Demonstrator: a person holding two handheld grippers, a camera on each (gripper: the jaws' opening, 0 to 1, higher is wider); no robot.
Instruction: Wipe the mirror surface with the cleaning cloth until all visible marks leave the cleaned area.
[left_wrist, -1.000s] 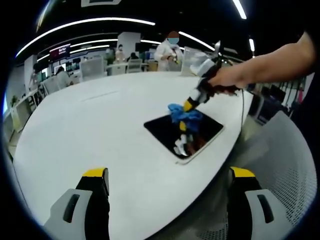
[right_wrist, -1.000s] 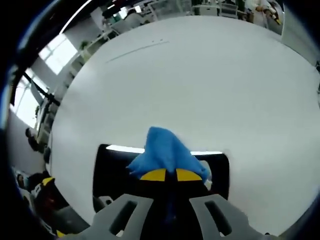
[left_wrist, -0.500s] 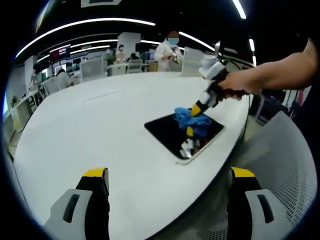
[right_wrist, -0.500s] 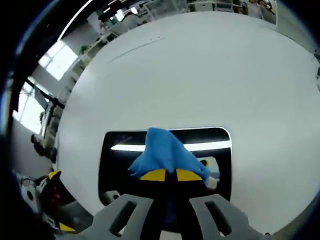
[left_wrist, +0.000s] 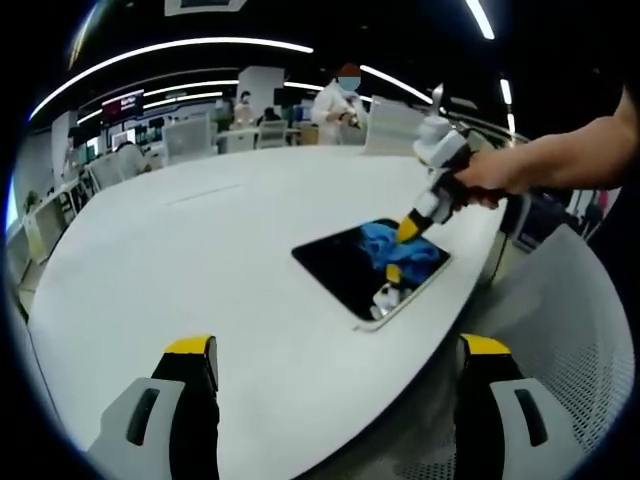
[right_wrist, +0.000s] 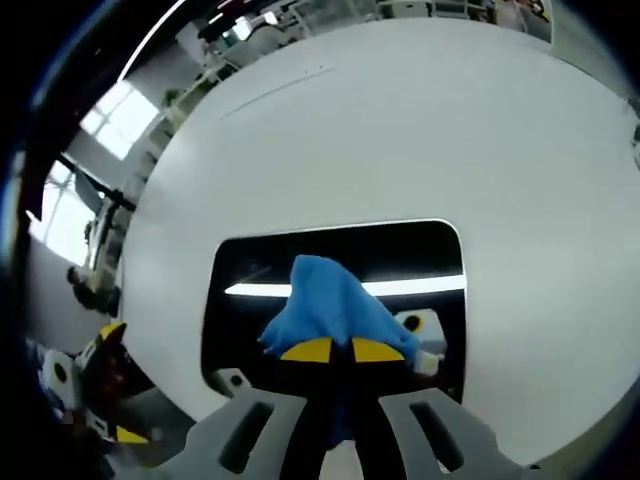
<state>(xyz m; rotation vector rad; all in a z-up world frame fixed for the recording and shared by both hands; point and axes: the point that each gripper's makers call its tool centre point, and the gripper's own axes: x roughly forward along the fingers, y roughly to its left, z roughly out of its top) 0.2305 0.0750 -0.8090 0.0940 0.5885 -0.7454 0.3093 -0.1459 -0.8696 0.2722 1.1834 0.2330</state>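
Blue bunched cleaning cloth sits clenched in the right gripper, pressed onto the dark rectangular mirror near the white table edge for wiping; left gripper hangs back, jaws spread, empty

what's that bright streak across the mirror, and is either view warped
Right gripper view: the streak on the mirror looks like a reflected ceiling light, passing behind the blue cloth. Both views bend straight lines; in the left gripper view the white table bulges.
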